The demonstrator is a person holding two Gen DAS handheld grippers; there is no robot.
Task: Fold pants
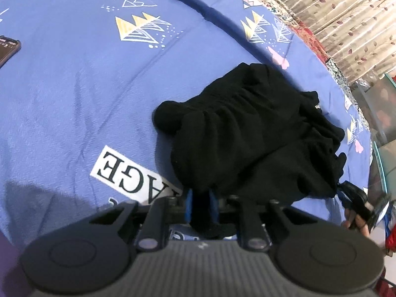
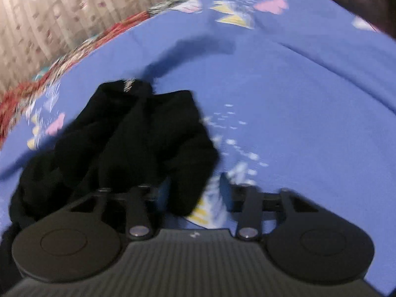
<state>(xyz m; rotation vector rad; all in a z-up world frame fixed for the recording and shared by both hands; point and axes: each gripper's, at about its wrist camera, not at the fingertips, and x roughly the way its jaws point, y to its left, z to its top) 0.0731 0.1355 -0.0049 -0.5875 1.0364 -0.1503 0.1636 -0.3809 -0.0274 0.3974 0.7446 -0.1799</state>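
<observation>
The black pants (image 1: 252, 128) lie bunched in a loose heap on the blue blanket (image 1: 74, 86). My left gripper (image 1: 201, 198) is shut on the heap's near edge, and black cloth fills the gap between its blue pads (image 1: 189, 204). At the right edge of the left wrist view, a hand holds my right gripper (image 1: 346, 190) against the heap's right corner. The right wrist view is blurred. There the pants (image 2: 128, 143) sit left of centre and a lobe of cloth runs down into my right gripper (image 2: 188, 198), hiding its fingers. It looks shut on that cloth.
A dark phone (image 1: 7, 49) lies on the blanket at the far left. A white patch with black letters (image 1: 128, 170) sits by my left gripper. A leaf-print curtain (image 1: 334, 12) hangs beyond the bed's patterned far edge (image 2: 61, 59). Bare blanket (image 2: 297, 111) spreads to the right.
</observation>
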